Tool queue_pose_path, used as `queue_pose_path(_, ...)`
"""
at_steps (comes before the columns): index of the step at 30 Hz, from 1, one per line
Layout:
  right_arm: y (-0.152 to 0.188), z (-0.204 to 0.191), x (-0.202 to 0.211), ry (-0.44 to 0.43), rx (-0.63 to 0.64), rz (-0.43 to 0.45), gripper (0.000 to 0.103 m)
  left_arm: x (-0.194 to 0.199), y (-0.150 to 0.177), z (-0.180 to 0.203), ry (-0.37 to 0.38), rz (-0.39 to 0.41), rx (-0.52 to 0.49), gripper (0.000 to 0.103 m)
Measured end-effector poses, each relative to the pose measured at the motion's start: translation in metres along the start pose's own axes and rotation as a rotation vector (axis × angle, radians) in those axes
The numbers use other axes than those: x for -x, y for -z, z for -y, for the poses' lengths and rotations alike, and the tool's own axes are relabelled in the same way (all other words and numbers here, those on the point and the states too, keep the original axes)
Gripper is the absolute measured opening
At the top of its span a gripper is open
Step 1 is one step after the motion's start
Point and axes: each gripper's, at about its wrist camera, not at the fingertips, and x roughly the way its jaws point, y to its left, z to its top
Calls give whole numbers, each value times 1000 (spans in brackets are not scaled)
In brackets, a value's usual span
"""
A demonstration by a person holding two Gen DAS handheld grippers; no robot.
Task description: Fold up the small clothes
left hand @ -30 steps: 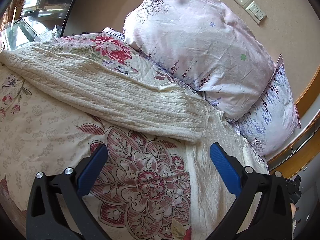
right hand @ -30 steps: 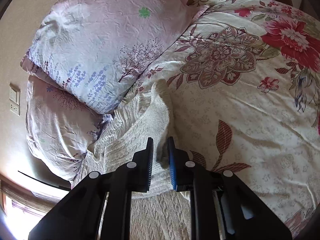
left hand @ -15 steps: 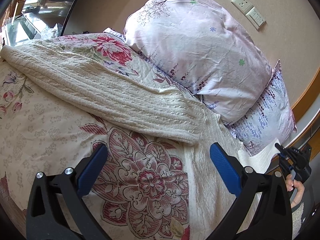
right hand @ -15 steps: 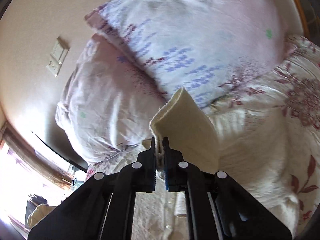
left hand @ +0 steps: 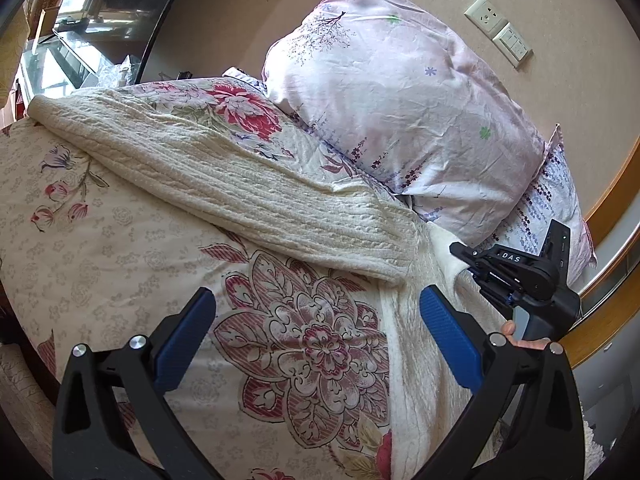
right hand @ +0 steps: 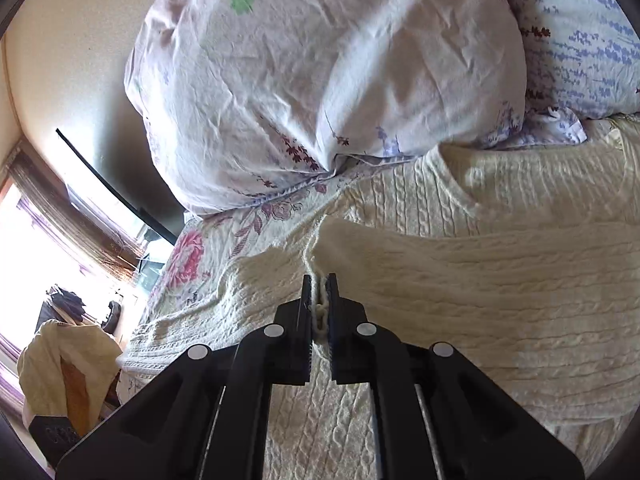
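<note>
1. Sweater [left hand: 224, 184], cream cable-knit, lies spread on the floral bedspread [left hand: 120, 248]; one sleeve runs across the bedspread, body extends toward the pillows
2. Left gripper [left hand: 316, 332]: jaws wide apart, holding nothing, hovering over the bedspread just short of the sweater's sleeve end. Unchanged over the last second
3. Right gripper [right hand: 319, 300]: jaws nearly closed, pinching a thin fold of the sweater [right hand: 480, 280] edge between the pads; knit visible in the slit
4. Change: a second ago this gripper was low over the sweater near its edge with fabric between the jaws; half a second ago the pinched edge stood lifted in front of the pillows; now the lifted panel is carried over and drapes across the sweater's body
5. In the left view the right gripper [left hand: 464, 254] has come into frame beside the sweater's far side, which tents up to it
6. Judgement: first side-fold under way, not yet laid flat; release comes next
7. Beyond the sweater: two pillows [left hand: 400, 92] against the wall, the near one touching the sweater's far edge; wall socket [left hand: 486, 16] above
</note>
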Motion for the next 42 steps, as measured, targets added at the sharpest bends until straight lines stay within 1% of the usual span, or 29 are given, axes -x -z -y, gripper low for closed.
queue_pose_path(3, 4, -1, -9, 17, 3, -42, 6, 0, -1, -1, -5, 3, 2, 101)
queue_pose_path(5, 10, -4, -15, 12, 15, -103, 8, -2, -2, -1, -12, 6, 1, 101)
queue_pose_path(6, 14, -5, -18, 0, 19, -152, 15, -2, -2, -1, -17, 5, -2, 101)
queue_pose_path(7, 17, -6, -20, -28, 16, -204, 32, -3, -2, 0, -20, 3, -5, 101)
queue_pose_path(8, 20, -5, -19, -66, 11, -236, 38, -3, -3, 0, -26, 5, -11, 101)
queue_pose_path(9, 21, -5, -11, -105, 9, -226, 42, -3, -3, 0, -32, 12, -16, 101)
queue_pose_path(10, 19, -4, 1, -119, 15, -184, 42, -2, -3, -1, -37, 21, -20, 101)
queue_pose_path(11, 14, -2, 13, -114, 26, -131, 41, -1, -4, -2, -41, 27, -22, 101)
queue_pose_path(13, 3, 8, 34, -44, 38, -29, 41, 0, -7, -6, -47, 32, -11, 101)
queue_pose_path(14, -2, 14, 41, -4, 39, 1, 41, 0, -9, -9, -42, 32, 2, 101)
queue_pose_path(16, -7, 22, 44, 97, 64, 25, 41, -1, -13, -14, -30, 33, 39, 101)
queue_pose_path(18, -4, 26, 38, 226, 128, 14, 41, -3, -16, -19, -17, 29, 79, 101)
queue_pose_path(19, -1, 29, 28, 295, 175, -30, 41, -5, -17, -21, -14, 26, 100, 101)
queue_pose_path(20, 5, 31, 14, 359, 224, -101, 42, -6, -18, -24, -9, 22, 117, 100)
queue_pose_path(21, 11, 26, 14, 386, 289, -76, 42, -7, -18, -26, -6, 18, 132, 100)
queue_pose_path(22, 15, 20, 15, 405, 333, -71, 41, -7, -19, -28, -5, 14, 144, 100)
queue_pose_path(23, 16, 18, 18, 391, 338, -78, 41, -6, -19, -29, -3, 12, 148, 100)
queue_pose_path(25, 12, 21, 34, 344, 298, -37, 41, -5, -19, -31, -5, 15, 151, 99)
queue_pose_path(28, -1, 41, 68, 338, 198, 58, 42, -3, -19, -34, 1, 13, 151, 99)
queue_pose_path(29, -6, 51, 80, 342, 145, 86, 45, -2, -20, -34, 2, 10, 148, 98)
queue_pose_path(30, -11, 68, 94, 353, 83, 113, 51, -2, -20, -35, 2, 7, 145, 98)
queue_pose_path(32, -19, 102, 122, 379, -48, 154, 58, -3, -21, -35, 8, -1, 144, 97)
queue_pose_path(36, -19, 185, 159, 432, -309, 163, 58, -2, -22, -37, 26, -3, 155, 97)
queue_pose_path(38, -16, 220, 168, 467, -411, 132, 58, -2, -23, -38, 33, -5, 168, 97)
queue_pose_path(39, -11, 234, 168, 477, -447, 114, 58, -2, -23, -38, 36, -7, 174, 97)
queue_pose_path(40, -6, 240, 172, 441, -449, 140, 58, -2, -24, -38, 39, -9, 178, 97)
queue_pose_path(42, -5, 241, 175, 455, -445, 138, 57, -2, -24, -37, 43, -10, 181, 97)
